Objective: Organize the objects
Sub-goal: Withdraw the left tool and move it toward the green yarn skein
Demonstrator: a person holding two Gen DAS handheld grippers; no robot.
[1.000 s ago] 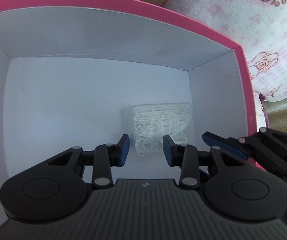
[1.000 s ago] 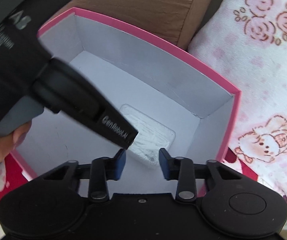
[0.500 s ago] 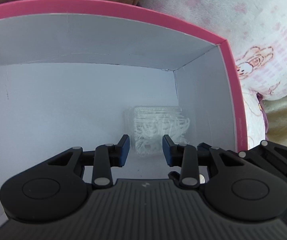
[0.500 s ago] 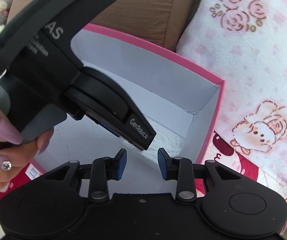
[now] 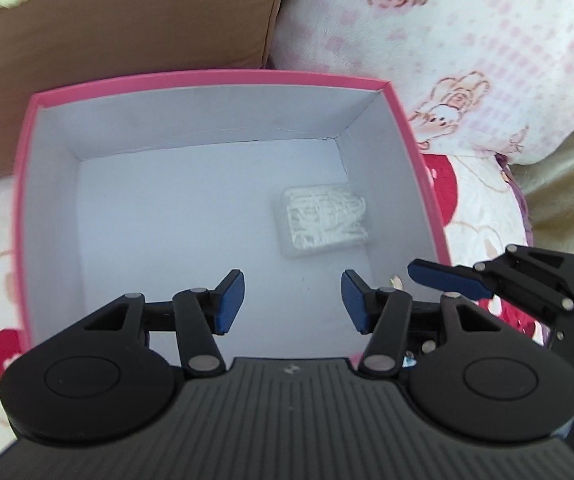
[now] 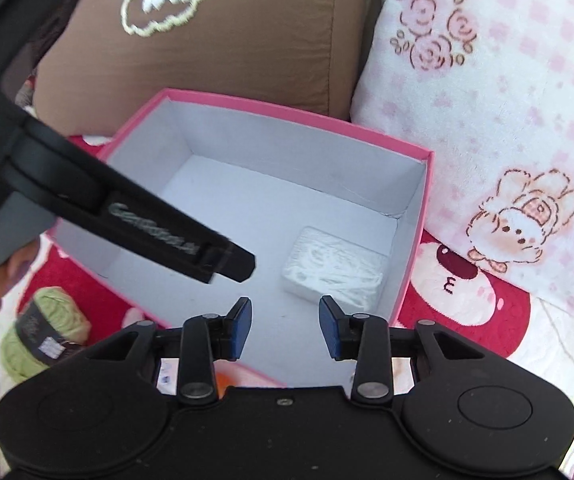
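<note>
A pink box (image 5: 223,78) with a white inside stands on the bed; it also shows in the right wrist view (image 6: 299,110). A clear plastic case (image 5: 323,222) of small white items lies flat in the box's right near corner, also seen in the right wrist view (image 6: 335,270). My left gripper (image 5: 291,300) is open and empty above the box's near side. My right gripper (image 6: 285,330) is open and empty over the near rim; one of its fingers (image 5: 449,278) shows in the left wrist view.
A brown cushion (image 6: 239,40) stands behind the box and a pink-and-white patterned pillow (image 6: 507,100) lies to its right. A green yarn skein (image 6: 43,332) lies left of the box on the red-and-white blanket (image 6: 467,292). A hand holds the left gripper's handle (image 6: 19,184).
Both grippers have pulled up and back out of the box, so the whole box now shows. The left gripper's jaws have spread wider. The clear case stays in its corner.
</note>
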